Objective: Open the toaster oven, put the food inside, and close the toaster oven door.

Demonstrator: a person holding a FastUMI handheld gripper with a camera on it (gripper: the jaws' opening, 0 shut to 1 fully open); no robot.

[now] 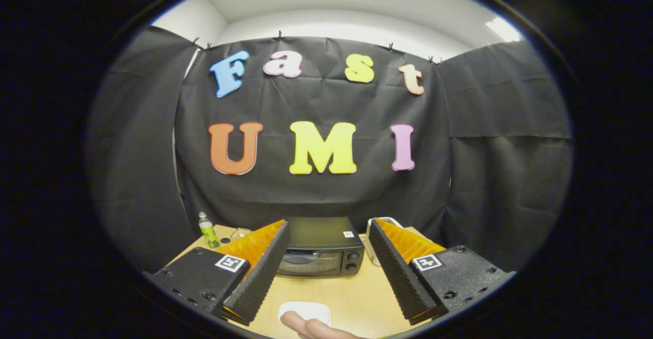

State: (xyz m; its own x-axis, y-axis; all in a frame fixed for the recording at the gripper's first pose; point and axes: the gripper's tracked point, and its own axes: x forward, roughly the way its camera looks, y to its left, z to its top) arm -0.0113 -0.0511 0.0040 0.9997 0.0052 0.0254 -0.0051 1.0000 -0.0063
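A black toaster oven [321, 249] stands on the wooden table [352, 293], beyond my fingers, with its glass door closed and two knobs on its right side. My gripper [326, 229] is open and wide apart, with nothing between its fingers; the oven shows in the gap between them. Close below the fingers lies a white plate [306, 311], and a pale long piece of food [311, 328] rests on its near side.
A small green-labelled bottle [208, 231] stands at the table's back left. A white object [380, 224] sits just right of the oven, partly hidden by my right finger. A small clear item [239, 234] lies left of the oven.
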